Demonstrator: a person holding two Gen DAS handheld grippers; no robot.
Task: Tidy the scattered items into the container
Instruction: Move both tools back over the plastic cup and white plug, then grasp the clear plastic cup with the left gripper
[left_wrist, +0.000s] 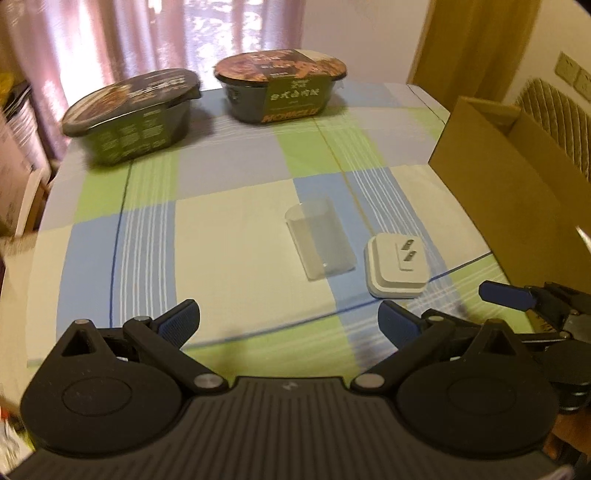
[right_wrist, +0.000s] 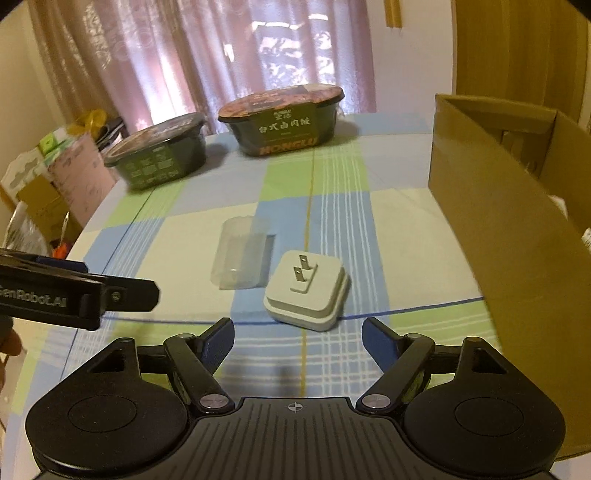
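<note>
A white plug adapter (left_wrist: 397, 271) (right_wrist: 308, 291) lies prongs-up on the checked tablecloth, with a clear plastic cup (left_wrist: 319, 242) (right_wrist: 242, 256) on its side just left of it. Two dark instant-meal bowls stand at the far edge, one on the left (left_wrist: 133, 114) (right_wrist: 160, 153) and one at the middle (left_wrist: 280, 86) (right_wrist: 284, 123). An open cardboard box (left_wrist: 517, 184) (right_wrist: 509, 221) stands on the right. My left gripper (left_wrist: 288, 326) is open, short of the cup and adapter. My right gripper (right_wrist: 297, 341) is open just in front of the adapter. Neither holds anything.
The checked tablecloth (left_wrist: 229, 236) (right_wrist: 388, 251) covers the table. Pink curtains hang behind. Boxes and bags are stacked off the table's left edge (right_wrist: 55, 177). The right gripper's finger (left_wrist: 506, 295) shows at the right of the left wrist view; the left gripper's side (right_wrist: 74, 293) shows in the right wrist view.
</note>
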